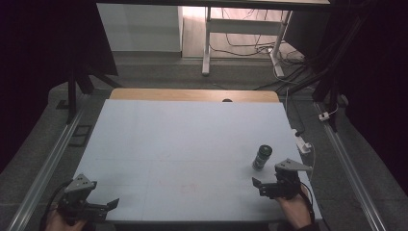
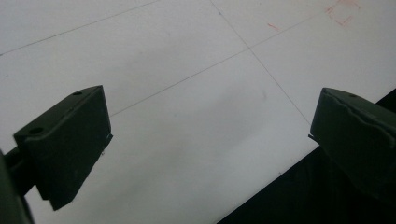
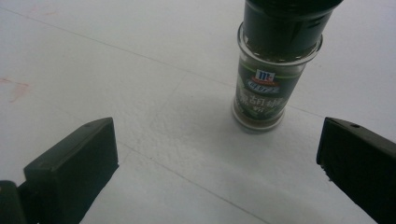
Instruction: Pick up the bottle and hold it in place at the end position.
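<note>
- Pale white sheeting [image 1: 183,149] covers the table, faint grid lines crossing it, with a strip of bare wood at the far edge and dark floor, cables and white desk legs beyond.
- On the right part of that sheet I see a small glass spice jar with a dark cap and a green label [image 1: 262,157], standing upright.
- From the right gripper view the same jar [image 3: 268,84] sits ahead of my jaws, right of centre, apart from both of them.
- My right gripper [image 1: 270,186] rests near the front edge, just short of the jar; its jaws are spread wide with nothing between them but sheet.
- My left gripper [image 1: 94,207] sits at the front left corner, well apart from the jar.
- Its jaws are also spread wide over bare sheet, one of them hanging past the sheet's edge above the dark floor.
- Faint red marks [image 2: 343,14] show on the sheet farther ahead of the left gripper.
</note>
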Demonstrator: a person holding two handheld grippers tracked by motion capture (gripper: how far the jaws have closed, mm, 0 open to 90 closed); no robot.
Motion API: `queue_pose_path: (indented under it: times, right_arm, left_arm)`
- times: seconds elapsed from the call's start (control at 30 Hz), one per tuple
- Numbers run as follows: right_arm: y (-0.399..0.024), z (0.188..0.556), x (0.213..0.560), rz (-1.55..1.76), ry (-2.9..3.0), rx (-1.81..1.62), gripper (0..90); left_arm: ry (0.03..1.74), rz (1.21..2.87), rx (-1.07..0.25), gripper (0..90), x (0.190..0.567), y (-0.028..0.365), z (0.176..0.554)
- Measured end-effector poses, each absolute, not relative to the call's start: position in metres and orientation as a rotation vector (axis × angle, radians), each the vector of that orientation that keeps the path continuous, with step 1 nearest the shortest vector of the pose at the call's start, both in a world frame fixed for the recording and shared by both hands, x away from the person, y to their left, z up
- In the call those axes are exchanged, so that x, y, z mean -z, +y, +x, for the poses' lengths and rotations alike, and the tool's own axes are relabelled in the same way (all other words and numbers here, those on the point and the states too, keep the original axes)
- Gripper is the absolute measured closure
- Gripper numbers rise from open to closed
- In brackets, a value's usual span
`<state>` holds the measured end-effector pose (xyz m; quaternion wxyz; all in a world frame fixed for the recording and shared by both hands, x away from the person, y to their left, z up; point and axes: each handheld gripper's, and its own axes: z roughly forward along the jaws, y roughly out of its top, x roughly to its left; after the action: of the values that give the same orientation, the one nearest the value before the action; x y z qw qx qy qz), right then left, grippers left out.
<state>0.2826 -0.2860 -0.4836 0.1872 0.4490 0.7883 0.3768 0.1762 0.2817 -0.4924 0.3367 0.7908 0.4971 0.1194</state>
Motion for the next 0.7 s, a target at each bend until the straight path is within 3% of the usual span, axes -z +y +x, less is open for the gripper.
queue_pose_path:
  times: [0.7]
  right_arm:
    - [-0.287, 0.319, 0.494, 1.266, 2.238, -0.956, 0.0]
  left_arm:
    - [1.302, 2.059, -0.301, 0.0, 0.493, 0.282, 0.177]
